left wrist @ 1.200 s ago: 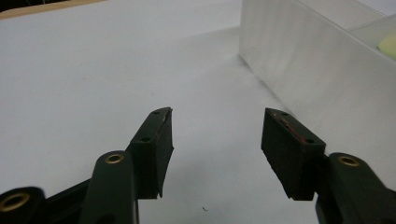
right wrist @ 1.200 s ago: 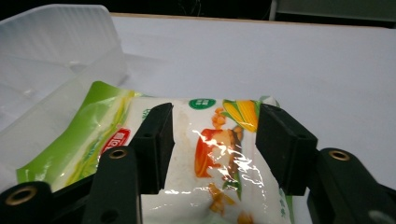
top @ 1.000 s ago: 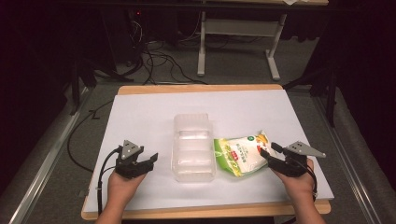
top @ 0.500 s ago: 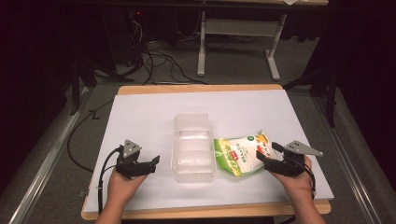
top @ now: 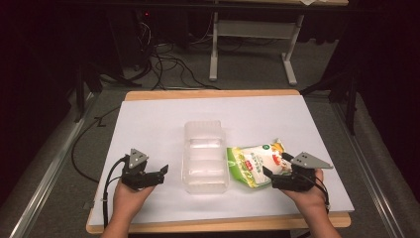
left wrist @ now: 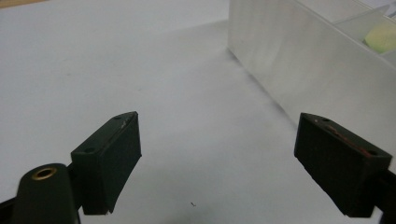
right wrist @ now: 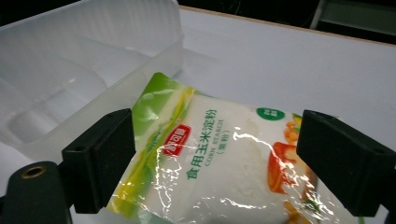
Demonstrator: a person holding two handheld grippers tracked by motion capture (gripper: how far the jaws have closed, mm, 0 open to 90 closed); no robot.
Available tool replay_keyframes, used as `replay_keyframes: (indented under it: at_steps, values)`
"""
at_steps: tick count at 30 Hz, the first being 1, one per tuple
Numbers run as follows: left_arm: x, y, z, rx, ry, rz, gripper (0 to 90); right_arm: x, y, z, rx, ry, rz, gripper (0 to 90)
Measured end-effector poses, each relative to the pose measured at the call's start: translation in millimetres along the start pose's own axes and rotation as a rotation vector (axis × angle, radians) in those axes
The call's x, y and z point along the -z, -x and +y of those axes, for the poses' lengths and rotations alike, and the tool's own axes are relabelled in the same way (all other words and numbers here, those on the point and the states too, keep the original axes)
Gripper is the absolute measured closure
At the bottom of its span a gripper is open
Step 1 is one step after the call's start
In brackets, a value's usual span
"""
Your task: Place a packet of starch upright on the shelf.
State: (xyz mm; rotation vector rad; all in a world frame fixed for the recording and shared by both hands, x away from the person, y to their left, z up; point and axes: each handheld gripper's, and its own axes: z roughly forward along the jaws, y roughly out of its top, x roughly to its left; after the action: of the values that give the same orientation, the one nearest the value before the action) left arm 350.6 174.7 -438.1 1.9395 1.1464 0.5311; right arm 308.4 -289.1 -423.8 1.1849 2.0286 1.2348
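The bag of corn starch lies on the counter, its left edge leaning against the clear plastic container; the right tool has just been opening and now stands spread on either side of the bag, pads not pressing it; the left tool rests spread over bare paper just beside the container's wall, nothing between its jaws. The likely trouble: the glossy, soft bag could slip or sag from a shallow pinch, or the light container could slide if the bag is pushed against it unbraced.
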Motion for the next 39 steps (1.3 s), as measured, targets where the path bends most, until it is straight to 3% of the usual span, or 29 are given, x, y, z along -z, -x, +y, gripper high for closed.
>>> replay_keyframes:
  at_steps: [3,4,8,13,18,21,25,27,36,39]
  values:
    - [-0.7,-1.5,0.7,0.004,-0.002,-0.013,15.3,-1.8,-5.3,0.7,0.007,-0.006,0.018,11.5]
    - [-1.3,-2.3,1.6,-0.007,0.002,-0.009,15.2,-4.7,-12.1,2.2,0.042,-0.009,0.038,11.0]
    - [-0.6,-2.6,1.6,0.005,0.001,-0.018,15.3,-8.6,-21.3,3.3,0.060,-0.017,0.058,9.9]
    - [1.0,-0.3,1.7,-0.001,0.003,-0.028,15.3,-26.9,-45.8,-1.8,0.118,-0.102,0.115,7.1]
    - [1.5,0.6,1.8,-0.005,0.001,-0.032,15.5,-38.5,-55.3,-7.0,0.129,-0.160,0.145,7.0]
    - [-0.9,0.3,1.7,-0.004,-0.009,-0.033,15.6,-48.3,-59.3,-11.5,0.161,-0.212,0.137,6.4]
    - [-0.5,1.2,1.7,-0.001,-0.005,-0.035,15.6,-52.9,-59.2,-12.0,0.168,-0.223,0.127,6.6]
    - [0.1,0.0,1.7,0.000,-0.003,-0.036,15.7,-59.0,-58.0,-14.2,0.196,-0.243,0.101,6.6]
    - [-0.1,-1.2,1.1,0.018,-0.004,-0.049,15.8,-71.1,-57.6,-21.2,0.206,-0.300,0.086,6.3]
    - [0.0,-3.3,0.6,0.030,-0.005,-0.056,15.9,-74.9,-55.4,-24.9,0.217,-0.309,0.064,11.7]
